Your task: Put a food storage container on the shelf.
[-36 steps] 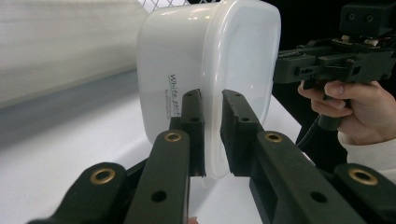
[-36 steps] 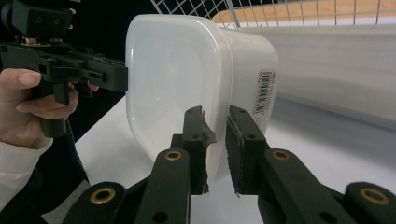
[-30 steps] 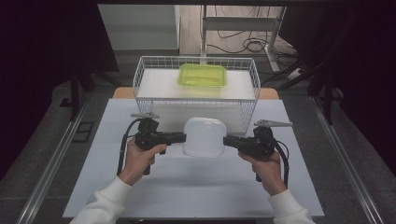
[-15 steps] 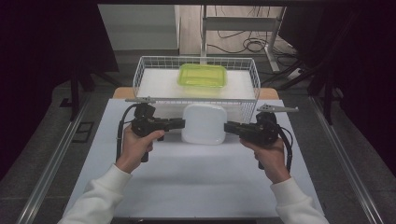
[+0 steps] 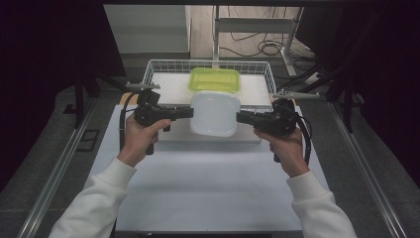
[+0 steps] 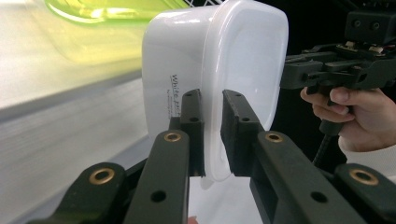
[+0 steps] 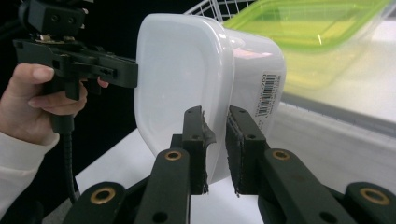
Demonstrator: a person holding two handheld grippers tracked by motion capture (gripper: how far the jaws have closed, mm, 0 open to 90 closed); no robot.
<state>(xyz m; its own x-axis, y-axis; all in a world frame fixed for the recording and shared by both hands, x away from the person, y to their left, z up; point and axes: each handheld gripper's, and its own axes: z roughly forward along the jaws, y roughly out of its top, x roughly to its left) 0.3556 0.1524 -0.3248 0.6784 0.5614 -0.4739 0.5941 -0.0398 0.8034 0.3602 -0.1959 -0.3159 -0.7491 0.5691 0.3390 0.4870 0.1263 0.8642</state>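
- Now the left gripper (image 5: 189, 112) clamps the left rim of a white, rounded-square plastic container (image 5: 214, 113), its two black jaws pinching the lip from either side, as the left gripper view shows (image 6: 212, 135).
- Opposite it, the right gripper (image 5: 239, 117) grips the right rim the same way (image 7: 215, 140), jaws closed on the lip.
- Between the two sets of fingers the white container hangs off the white table (image 5: 208, 188), seemingly just above the front edge of a white wire basket (image 5: 158, 67).
- Beyond the fingertips, a translucent lime-green plastic box (image 5: 214, 79) lies inside that basket.
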